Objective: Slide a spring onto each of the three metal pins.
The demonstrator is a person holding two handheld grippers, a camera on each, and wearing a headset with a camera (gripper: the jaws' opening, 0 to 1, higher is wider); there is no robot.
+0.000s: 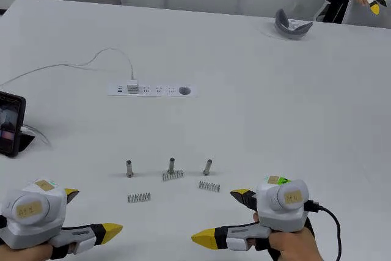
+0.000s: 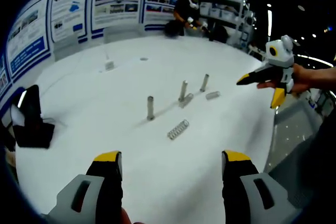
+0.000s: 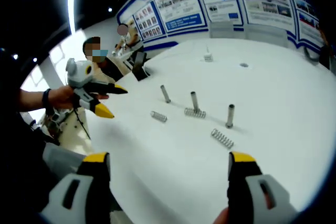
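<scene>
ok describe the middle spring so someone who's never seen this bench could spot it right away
On the white table, nearer the person than the power strip, three metal pins stand in a row. The middle spring lies right at the foot of the middle pin; the left spring and right spring lie apart from their pins, nearer the person.

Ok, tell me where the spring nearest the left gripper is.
In the head view, that spring lies flat on the table at the left of the row, just in front of the leftmost pin, not touching it.
</scene>
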